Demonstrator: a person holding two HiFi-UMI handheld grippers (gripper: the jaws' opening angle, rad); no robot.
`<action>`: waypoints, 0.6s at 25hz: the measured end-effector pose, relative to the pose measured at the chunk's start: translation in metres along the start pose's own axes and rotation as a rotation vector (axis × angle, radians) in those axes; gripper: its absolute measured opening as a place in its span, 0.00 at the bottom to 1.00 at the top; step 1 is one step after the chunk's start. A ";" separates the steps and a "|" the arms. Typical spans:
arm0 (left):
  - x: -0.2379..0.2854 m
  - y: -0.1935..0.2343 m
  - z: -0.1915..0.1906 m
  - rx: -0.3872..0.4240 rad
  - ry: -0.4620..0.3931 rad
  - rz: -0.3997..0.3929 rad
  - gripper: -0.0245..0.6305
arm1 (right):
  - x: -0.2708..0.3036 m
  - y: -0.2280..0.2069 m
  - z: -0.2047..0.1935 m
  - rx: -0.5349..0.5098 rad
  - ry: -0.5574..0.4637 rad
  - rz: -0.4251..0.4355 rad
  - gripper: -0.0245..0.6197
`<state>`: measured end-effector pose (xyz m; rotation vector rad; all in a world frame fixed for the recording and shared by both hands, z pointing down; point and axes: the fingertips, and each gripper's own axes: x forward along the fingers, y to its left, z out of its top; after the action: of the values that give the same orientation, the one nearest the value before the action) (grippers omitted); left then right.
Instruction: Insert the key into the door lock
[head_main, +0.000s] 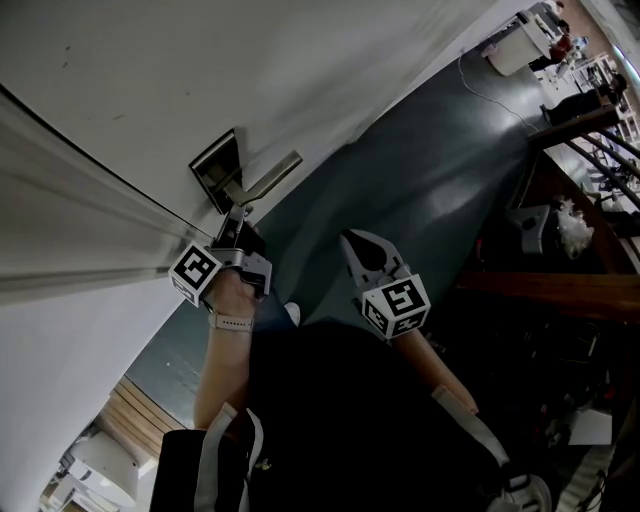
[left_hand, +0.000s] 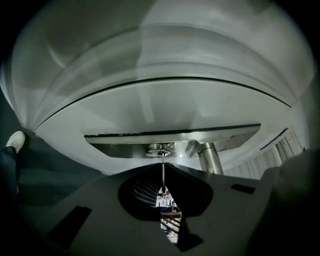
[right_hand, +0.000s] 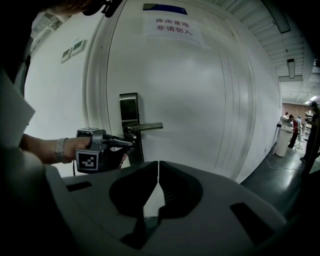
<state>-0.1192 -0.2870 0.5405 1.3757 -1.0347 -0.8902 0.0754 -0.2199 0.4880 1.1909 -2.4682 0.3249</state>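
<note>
As the key (left_hand: 163, 159) is pinched edge-on btwn the closed jaws of the left gripper (left_hand: 163, 167), its thin blade is seen reaching fwd to the round keyhole cylinder (left_hand: 159, 151) on the steel lock plate (left_hand: 125, 141). How deep the blade sits can't be told. The stub of the lever handle (left_hand: 210, 158) is seen just right of the cylinder, and the white door (left_hand: 160, 100) fills most of that view.

From the head view, the left gripper (head_main: 235, 218) is held up against the lock plate (head_main: 215, 165), just beside the lever handle (head_main: 268, 178). Its marker cube (head_main: 195, 272) is seen next to the wrist, where a pale wristband (head_main: 232, 322) is worn. The right gripper (head_main: 350, 240) is held to the right, well apart from the door (head_main: 200, 80), over dark grey floor (head_main: 440, 180).

In the right gripper's own view, the right gripper (right_hand: 158, 167) is shown w/ jaws shut together and nothing btwn them. At left, the left gripper (right_hand: 129, 143) is seen at the lock plate (right_hand: 129, 106), just below the lever handle (right_hand: 146, 127). A printed notice (right_hand: 172, 26) is stuck high on the door (right_hand: 210, 100). At far right, small figures are made out at a counter (right_hand: 281, 135) in the bkgd.
</note>
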 end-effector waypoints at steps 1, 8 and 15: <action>0.001 0.000 0.001 0.000 -0.003 -0.009 0.08 | 0.000 0.000 0.000 0.000 0.000 0.001 0.07; 0.000 -0.001 0.000 0.008 -0.006 -0.006 0.08 | -0.001 -0.002 0.001 0.004 -0.005 0.007 0.07; -0.004 0.000 -0.002 -0.047 -0.036 -0.033 0.08 | -0.008 -0.001 -0.001 0.010 -0.011 0.010 0.07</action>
<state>-0.1187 -0.2829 0.5402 1.3453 -1.0152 -0.9611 0.0811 -0.2150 0.4857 1.1872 -2.4854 0.3351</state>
